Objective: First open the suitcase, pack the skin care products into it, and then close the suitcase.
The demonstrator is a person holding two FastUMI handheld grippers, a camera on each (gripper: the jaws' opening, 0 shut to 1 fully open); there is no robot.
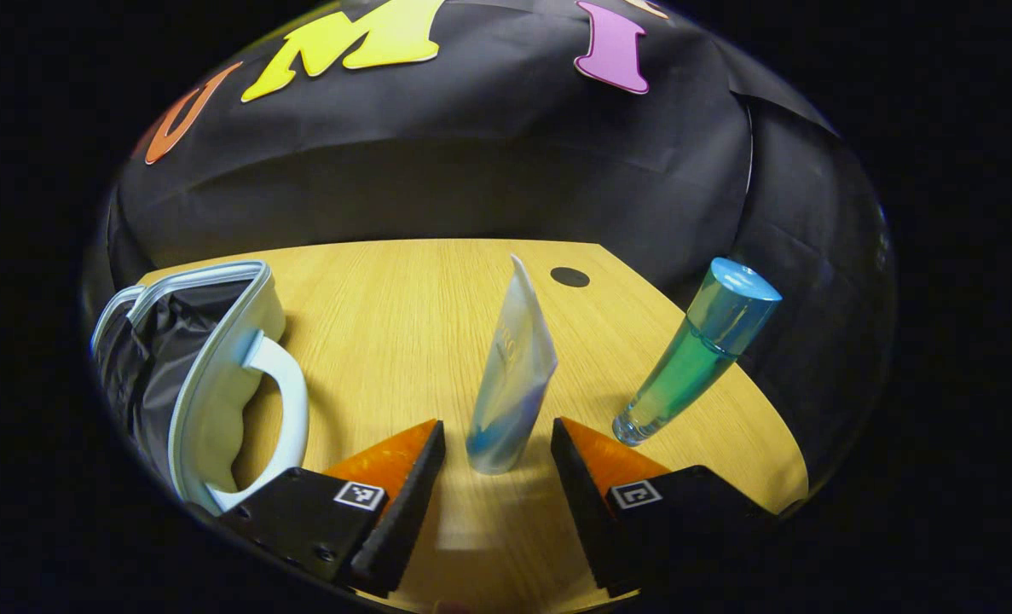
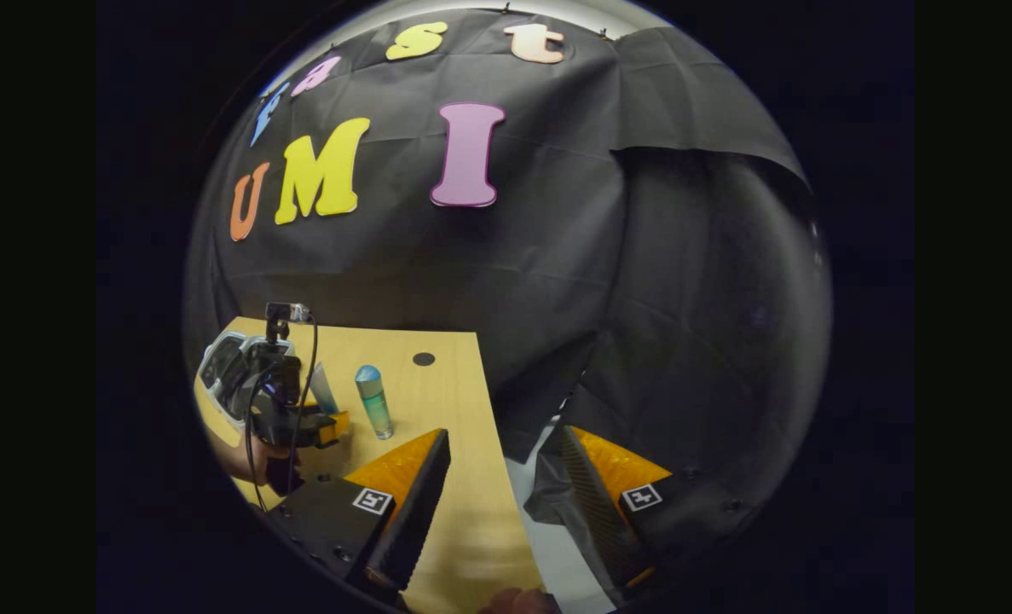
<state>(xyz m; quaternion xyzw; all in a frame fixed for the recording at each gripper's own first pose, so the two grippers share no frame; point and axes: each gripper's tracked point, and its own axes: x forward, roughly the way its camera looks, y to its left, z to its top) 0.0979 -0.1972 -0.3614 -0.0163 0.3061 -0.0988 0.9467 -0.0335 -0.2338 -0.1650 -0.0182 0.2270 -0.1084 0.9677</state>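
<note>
A white and blue tube (image 1: 512, 367) stands cap down on the wooden table (image 1: 403, 298), right between the fingers of my left gripper (image 1: 497, 426). That gripper is open, with a small gap on each side of the tube. A tall green bottle with a blue cap (image 1: 697, 358) stands upright to the tube's right. The white suitcase (image 1: 216, 375) lies open at the left, its dark lining and handle showing. In the right gripper view, my right gripper (image 2: 506, 435) hangs open and holds nothing over the table's right edge (image 2: 493, 443). Far off stand the bottle (image 2: 373, 401), the tube (image 2: 322, 388) and the left gripper (image 2: 331, 425).
A small black round hole (image 1: 569, 276) marks the table near its far edge. A hand (image 2: 245, 460) holds the left gripper, with a cable running up from it. Past the table's right edge the floor (image 2: 557, 546) shows below.
</note>
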